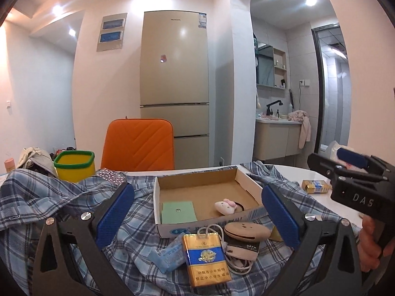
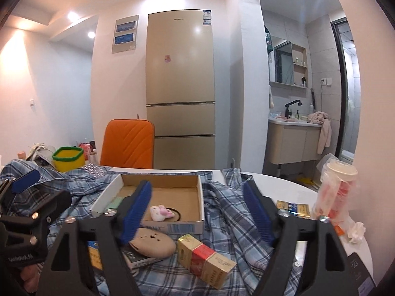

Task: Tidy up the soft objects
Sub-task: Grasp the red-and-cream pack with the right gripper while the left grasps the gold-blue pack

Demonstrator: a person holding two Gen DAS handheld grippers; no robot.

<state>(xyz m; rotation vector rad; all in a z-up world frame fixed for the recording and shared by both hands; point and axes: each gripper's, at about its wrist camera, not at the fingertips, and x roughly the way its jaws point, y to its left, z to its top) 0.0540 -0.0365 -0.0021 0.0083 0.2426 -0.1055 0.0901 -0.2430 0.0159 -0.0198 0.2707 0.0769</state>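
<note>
The shirt [image 1: 61, 204], soft and light under both claws, left [image 1: 197, 212] and right [image 2: 197, 212] both apart and empty, is best pinched at a raised fold.

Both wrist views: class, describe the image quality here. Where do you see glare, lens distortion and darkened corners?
Left wrist view: ceiling spotlights blow out white and glare on the fridge door; the fisheye bows the walls and archway; corners are black. Right wrist view: the same bowing and dark corners, a softer sheen on the fridge; the cardboard box and plaid shirt stay evenly lit and sharp.
</note>
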